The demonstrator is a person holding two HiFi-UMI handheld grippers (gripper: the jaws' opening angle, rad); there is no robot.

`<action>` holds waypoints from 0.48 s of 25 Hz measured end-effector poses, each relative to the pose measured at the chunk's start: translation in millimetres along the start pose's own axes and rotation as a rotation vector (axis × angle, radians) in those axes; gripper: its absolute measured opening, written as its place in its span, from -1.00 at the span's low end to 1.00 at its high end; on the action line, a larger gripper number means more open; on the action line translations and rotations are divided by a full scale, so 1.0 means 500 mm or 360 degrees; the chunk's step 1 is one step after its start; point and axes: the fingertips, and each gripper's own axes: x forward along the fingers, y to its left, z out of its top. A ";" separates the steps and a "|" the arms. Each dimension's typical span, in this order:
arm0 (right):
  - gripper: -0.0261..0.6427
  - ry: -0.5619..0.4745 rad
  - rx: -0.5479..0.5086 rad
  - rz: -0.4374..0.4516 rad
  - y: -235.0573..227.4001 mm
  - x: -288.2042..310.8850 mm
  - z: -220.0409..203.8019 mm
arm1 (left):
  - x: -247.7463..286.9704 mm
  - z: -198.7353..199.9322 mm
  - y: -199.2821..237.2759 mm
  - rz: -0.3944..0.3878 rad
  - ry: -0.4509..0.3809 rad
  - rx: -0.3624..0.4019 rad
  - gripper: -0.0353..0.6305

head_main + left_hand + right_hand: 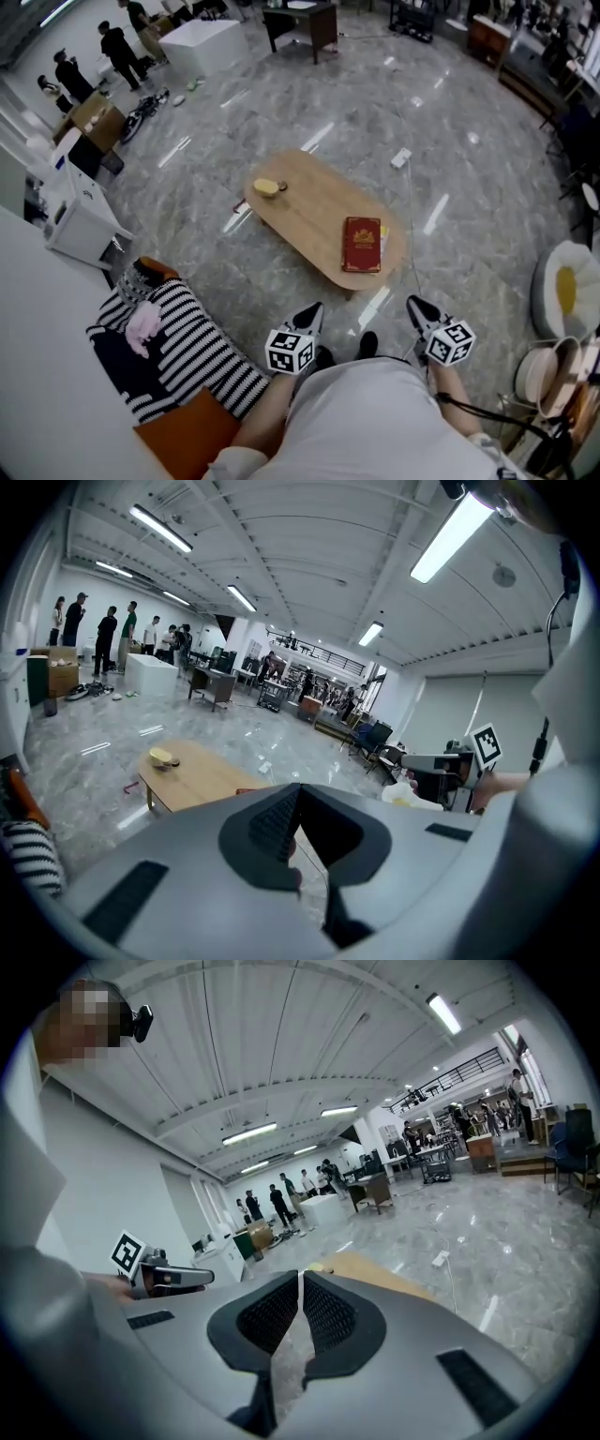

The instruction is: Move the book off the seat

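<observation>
Both your grippers are empty: the left gripper (pixel 313 310) has its jaws pressed together and the right gripper (pixel 415 304) has its tips touching, with nothing between either pair. The red hardback book (pixel 362 245) lies flat at the near-right end of the oval wooden table (pixel 309 202), close to the edge, not on the striped seat (pixel 202 352) left of the table. It looks stiff and fairly heavy, with a cover that is likely slick. Lying flat, it gives you no pinch from above, so slide it past the table edge and clamp the spine side.

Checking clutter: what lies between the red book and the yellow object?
Head view: bare tabletop from the book, then a small dark thing beside the yellow object.
</observation>
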 end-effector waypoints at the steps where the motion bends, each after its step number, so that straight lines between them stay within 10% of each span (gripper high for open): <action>1: -0.78 0.0002 -0.0004 0.0009 -0.001 -0.002 0.001 | 0.003 0.000 -0.004 0.0001 -0.0001 0.0001 -0.89; 12: -0.78 -0.0023 0.0012 0.0039 -0.021 0.006 0.016 | 0.029 0.012 -0.027 0.0005 0.0001 0.0013 -0.89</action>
